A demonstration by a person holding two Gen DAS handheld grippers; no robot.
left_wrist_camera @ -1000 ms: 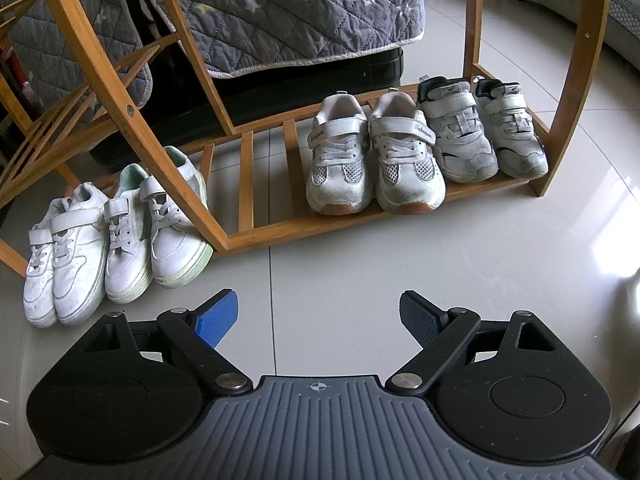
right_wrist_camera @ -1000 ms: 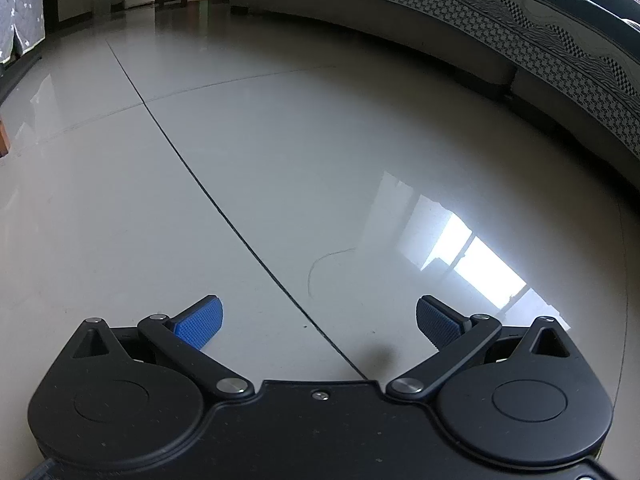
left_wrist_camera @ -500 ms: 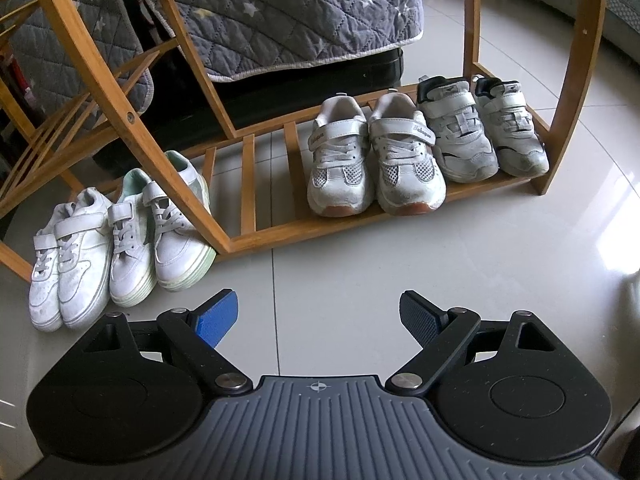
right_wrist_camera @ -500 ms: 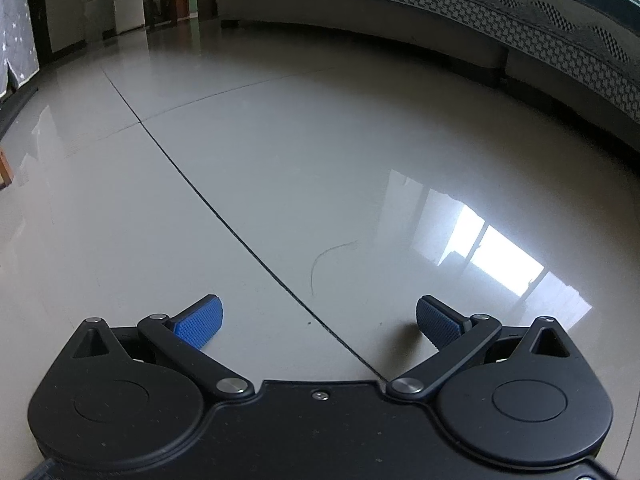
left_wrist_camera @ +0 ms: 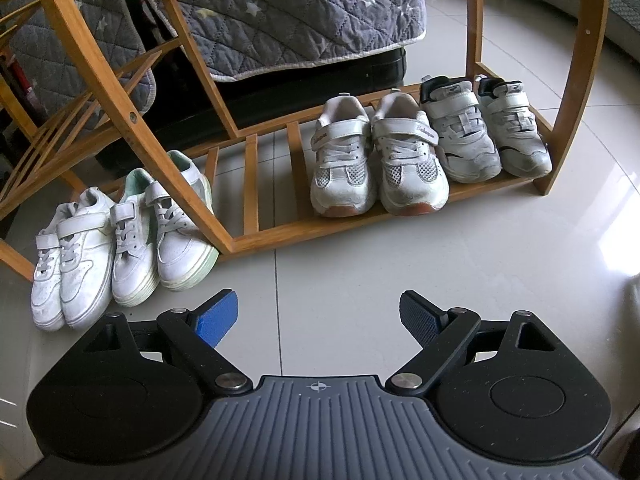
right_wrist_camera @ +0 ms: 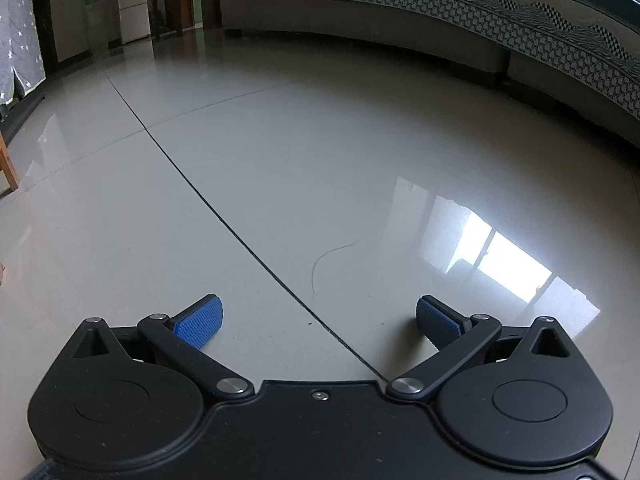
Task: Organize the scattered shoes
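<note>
In the left wrist view a wooden rack [left_wrist_camera: 268,236] has two pairs of shoes on its bottom slats: a white mesh pair [left_wrist_camera: 378,160] in the middle and a grey-white strap pair [left_wrist_camera: 486,128] at the right end. On the floor at the rack's left end stand a white pair with mint soles [left_wrist_camera: 164,224] and a plain white pair [left_wrist_camera: 70,256], side by side. My left gripper [left_wrist_camera: 318,318] hangs open above the bare tiles in front of the rack, holding nothing. My right gripper [right_wrist_camera: 318,320] is open too, over bare floor with no shoe in its view.
A grey quilted blanket with stars [left_wrist_camera: 300,16] hangs over the rack. A second wooden frame [left_wrist_camera: 36,136] stands at the left. In the right wrist view a long patterned sofa [right_wrist_camera: 480,12] curves along the far right, and a white fridge [right_wrist_camera: 134,2] stands far back.
The right wrist view has tilted up a little, so more of the far room and the sofa shows. The left view has barely shifted. Both grippers stay open.
</note>
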